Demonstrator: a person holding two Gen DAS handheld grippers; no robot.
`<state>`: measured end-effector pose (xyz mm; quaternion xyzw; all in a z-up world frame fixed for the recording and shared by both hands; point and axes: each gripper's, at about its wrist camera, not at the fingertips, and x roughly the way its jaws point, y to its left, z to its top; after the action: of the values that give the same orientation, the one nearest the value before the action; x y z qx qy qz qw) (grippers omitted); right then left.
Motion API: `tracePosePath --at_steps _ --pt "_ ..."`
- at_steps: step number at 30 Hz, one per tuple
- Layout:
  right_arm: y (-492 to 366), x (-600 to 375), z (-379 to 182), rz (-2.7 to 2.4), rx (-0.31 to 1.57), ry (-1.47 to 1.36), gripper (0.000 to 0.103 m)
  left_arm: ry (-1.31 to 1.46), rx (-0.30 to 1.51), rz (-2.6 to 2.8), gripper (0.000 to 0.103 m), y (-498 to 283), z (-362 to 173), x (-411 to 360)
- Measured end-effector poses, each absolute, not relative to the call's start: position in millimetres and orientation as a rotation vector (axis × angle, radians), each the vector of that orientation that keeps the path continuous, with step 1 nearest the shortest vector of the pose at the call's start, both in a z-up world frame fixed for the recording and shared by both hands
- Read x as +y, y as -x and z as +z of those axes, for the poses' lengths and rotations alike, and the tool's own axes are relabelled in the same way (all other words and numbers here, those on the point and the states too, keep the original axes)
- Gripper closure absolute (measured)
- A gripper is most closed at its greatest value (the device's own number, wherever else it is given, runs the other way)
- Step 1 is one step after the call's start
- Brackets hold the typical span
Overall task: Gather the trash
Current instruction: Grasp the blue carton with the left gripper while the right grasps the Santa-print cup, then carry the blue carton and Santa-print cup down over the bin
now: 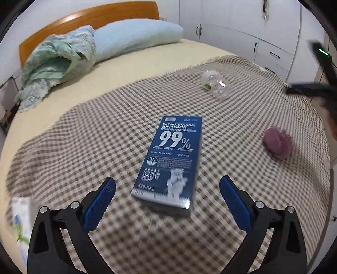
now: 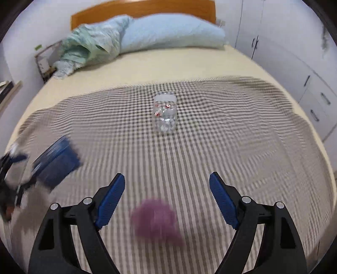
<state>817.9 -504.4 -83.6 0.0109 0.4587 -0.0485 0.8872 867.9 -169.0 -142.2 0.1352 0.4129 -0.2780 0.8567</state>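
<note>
A dark blue pet supplement box (image 1: 168, 160) lies flat on the checked cloth (image 1: 105, 137). My left gripper (image 1: 167, 181) hangs just above its near end, open, with the pads clear of both sides of the box. A crumpled purple wad (image 1: 277, 144) lies to the right, and a clear plastic jar (image 1: 214, 86) stands farther back. In the right wrist view the purple wad (image 2: 155, 221) sits blurred between the fingers of my right gripper (image 2: 166, 175), which is open and not touching it. The jar (image 2: 165, 113) stands ahead, and the box (image 2: 56, 162) is at the left.
The cloth covers the near part of a bed (image 1: 126, 69). A blue pillow (image 1: 137, 35) and a green blanket (image 1: 54, 63) lie by the wooden headboard (image 1: 84, 19). White cabinets (image 1: 242, 27) line the right side. A white packet (image 1: 21, 219) lies near left.
</note>
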Motion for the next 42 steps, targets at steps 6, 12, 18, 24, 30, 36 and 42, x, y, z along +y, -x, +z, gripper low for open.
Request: tracePosePath --at_steps 6,12,18,24,30,36,42 --pt "-933 -480 -136 -0.209 0.964 0.143 0.024 -0.292 0.858 -0.642 0.007 -886 -154 -170" --pt "-964 -494 -167 -0.273 1.036 0.056 0.030 -0.114 0.999 -0.606 0.033 -898 -172 -160" --pt "-905 -490 -138 -0.155 0.995 0.004 0.042 -0.132 0.921 -0.556 0.040 -857 -142 -159" --pt "-799 -474 -55 -0.059 0.938 0.038 0.042 -0.133 0.927 -0.466 0.043 -798 -75 -146" --pt "-646 -469 17 0.022 0.896 0.077 0.042 -0.127 0.863 -0.435 0.043 -703 10 -124" --pt "-471 -498 37 -0.003 0.881 0.010 0.042 -0.084 0.831 -0.436 0.043 -596 63 -114" --pt "-331 -553 -26 -0.125 0.958 -0.072 0.042 -0.058 0.796 -0.548 0.043 -495 72 -128"
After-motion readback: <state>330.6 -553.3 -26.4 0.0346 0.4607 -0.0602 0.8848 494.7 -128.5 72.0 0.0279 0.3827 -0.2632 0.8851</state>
